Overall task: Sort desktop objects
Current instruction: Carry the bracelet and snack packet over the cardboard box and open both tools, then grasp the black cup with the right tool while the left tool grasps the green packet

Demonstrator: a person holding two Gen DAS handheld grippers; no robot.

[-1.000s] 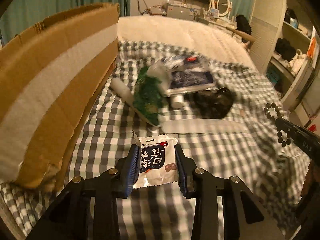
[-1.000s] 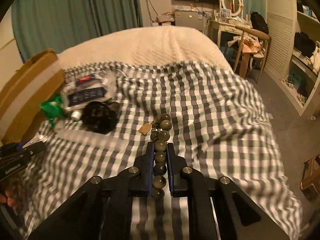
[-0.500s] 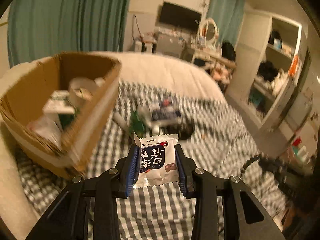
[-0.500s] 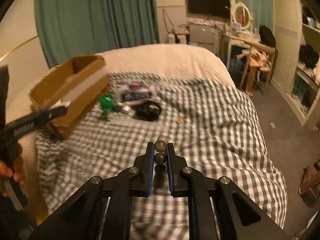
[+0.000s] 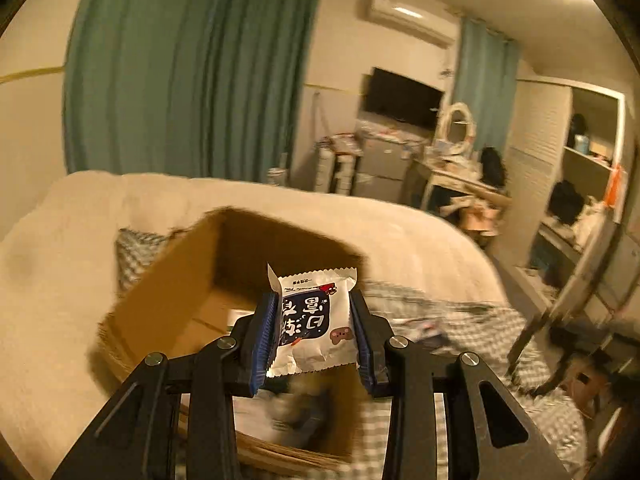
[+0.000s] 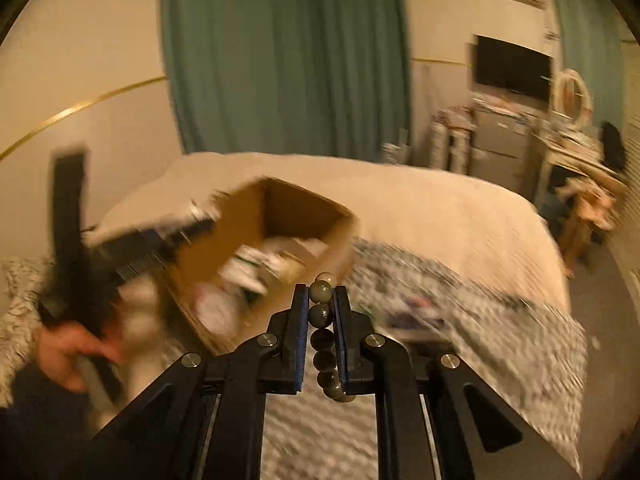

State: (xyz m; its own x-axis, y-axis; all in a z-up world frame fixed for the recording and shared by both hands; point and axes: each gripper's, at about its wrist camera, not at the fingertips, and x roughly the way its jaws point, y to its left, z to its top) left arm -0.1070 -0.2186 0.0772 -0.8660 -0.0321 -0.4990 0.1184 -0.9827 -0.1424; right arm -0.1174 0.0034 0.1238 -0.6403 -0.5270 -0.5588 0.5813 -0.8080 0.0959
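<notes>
now crinkly foil snack pkt (image 5: 312, 322), round glossy beads (image 6: 322, 314)

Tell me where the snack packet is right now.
In the left wrist view the snack packet is clamped between the left tool's fingers, held up over the near edge of the open cardboard box on the bed.

Your left gripper (image 5: 314, 334) is clamped on a white snack packet (image 5: 316, 320) with a dark blue label, upright between the pads, directly above the open cardboard box (image 5: 160, 300). Your right gripper (image 6: 321, 322) pinches a dark bead bracelet (image 6: 323, 334), with the box just ahead to its left.
</notes>
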